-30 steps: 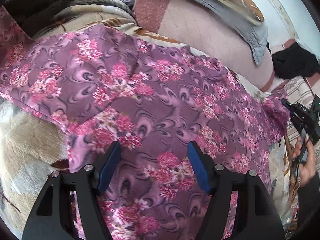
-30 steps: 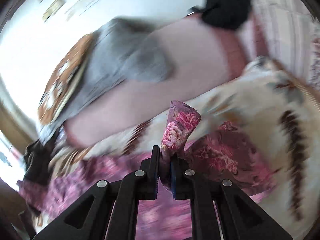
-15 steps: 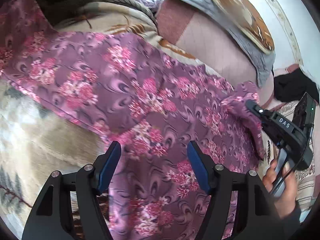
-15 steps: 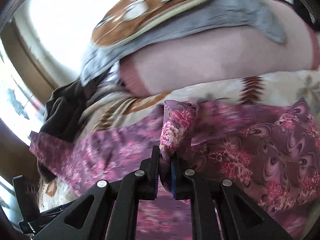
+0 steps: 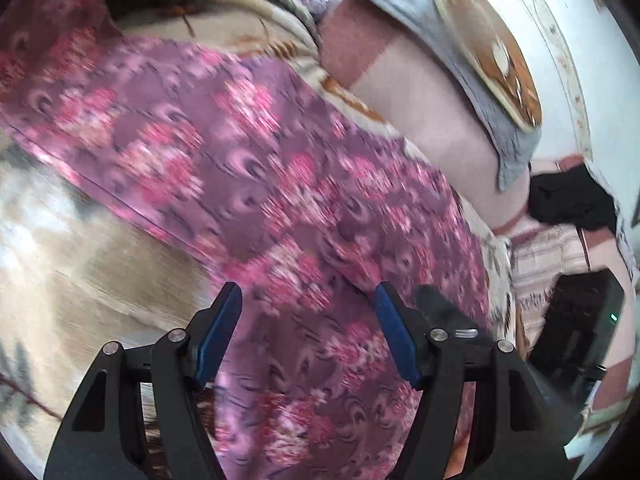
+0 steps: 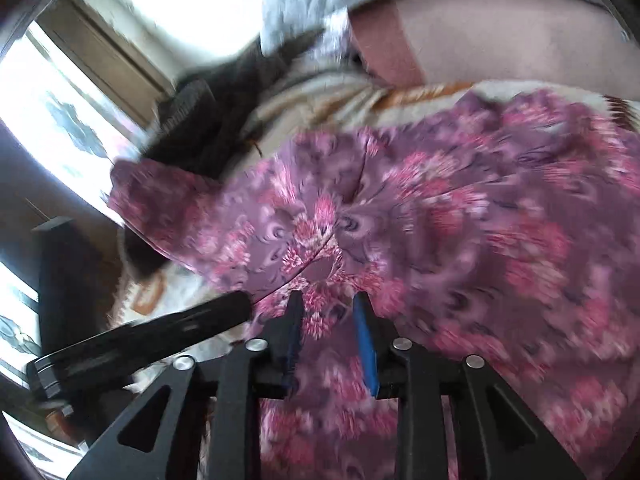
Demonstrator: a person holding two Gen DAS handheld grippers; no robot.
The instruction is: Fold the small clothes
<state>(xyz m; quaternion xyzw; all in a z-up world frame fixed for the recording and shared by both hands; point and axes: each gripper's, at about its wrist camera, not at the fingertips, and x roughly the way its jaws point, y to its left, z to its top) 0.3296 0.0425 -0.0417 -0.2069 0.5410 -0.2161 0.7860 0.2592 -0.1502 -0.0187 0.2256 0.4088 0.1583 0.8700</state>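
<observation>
A purple garment with pink flowers (image 5: 280, 184) lies spread on a beige patterned blanket (image 5: 100, 280). My left gripper (image 5: 308, 328) is open and empty just above the garment's near part. In the right wrist view the same garment (image 6: 460, 240) fills the frame, with one part folded over the rest. My right gripper (image 6: 328, 316) has its jaws parted a little, and the folded cloth edge lies loose just beyond the tips. The right gripper shows in the left wrist view (image 5: 440, 312) as a dark blur. The left gripper's arm shows in the right wrist view (image 6: 160, 332).
A pink bolster (image 5: 432, 120) and a grey and brown cushion (image 5: 480, 40) lie along the wall behind the garment. Dark clothing (image 6: 208, 128) is piled at the blanket's far end by a window. A black item (image 5: 568, 200) lies at the right.
My right gripper has carried the pinched corner across the garment toward the left gripper and opened, so the cloth now lies folded over. The left gripper has shifted slightly and stays open.
</observation>
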